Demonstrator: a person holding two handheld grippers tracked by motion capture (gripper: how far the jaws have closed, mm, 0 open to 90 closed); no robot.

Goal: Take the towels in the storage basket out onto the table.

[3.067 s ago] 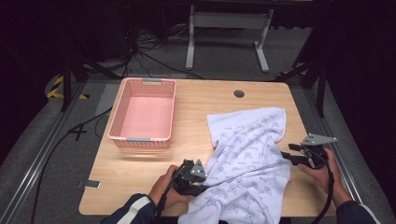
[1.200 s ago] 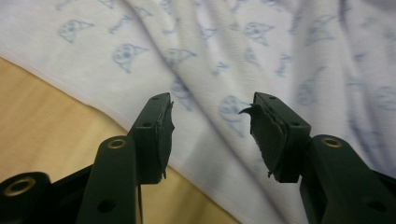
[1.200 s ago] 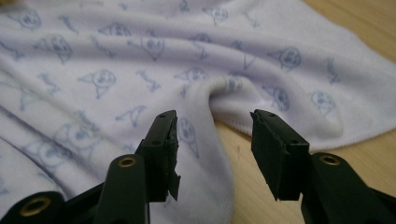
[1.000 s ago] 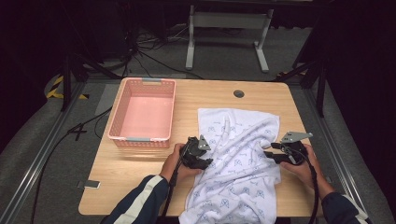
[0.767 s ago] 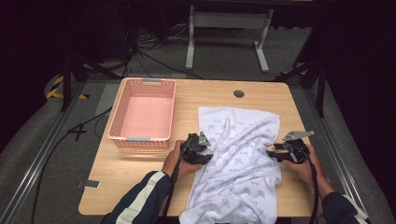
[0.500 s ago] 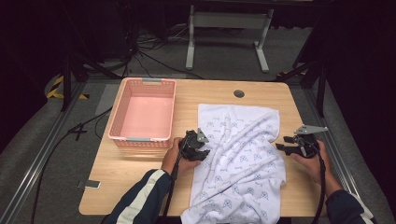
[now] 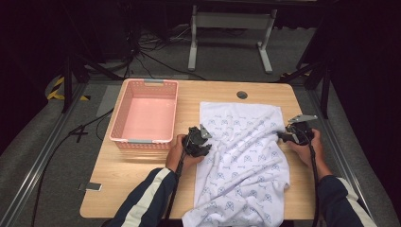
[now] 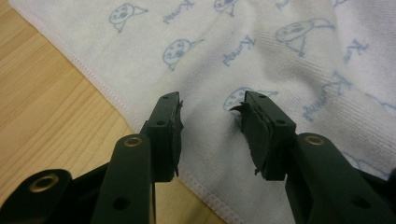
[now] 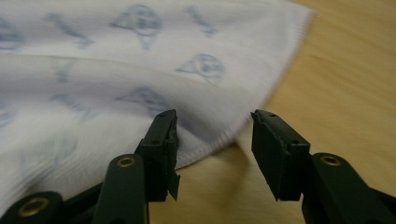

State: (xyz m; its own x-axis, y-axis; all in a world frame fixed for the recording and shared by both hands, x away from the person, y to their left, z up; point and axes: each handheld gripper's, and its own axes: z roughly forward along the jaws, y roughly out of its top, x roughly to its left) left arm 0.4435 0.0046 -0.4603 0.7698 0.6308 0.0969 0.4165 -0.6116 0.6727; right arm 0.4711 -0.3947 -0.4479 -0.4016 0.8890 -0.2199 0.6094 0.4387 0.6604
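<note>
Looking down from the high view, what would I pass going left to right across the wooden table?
Pink basket → left claw, jaws open at the towel's left edge → white towel with blue prints → right claw, jaws open at the towel's right edge.
</note>
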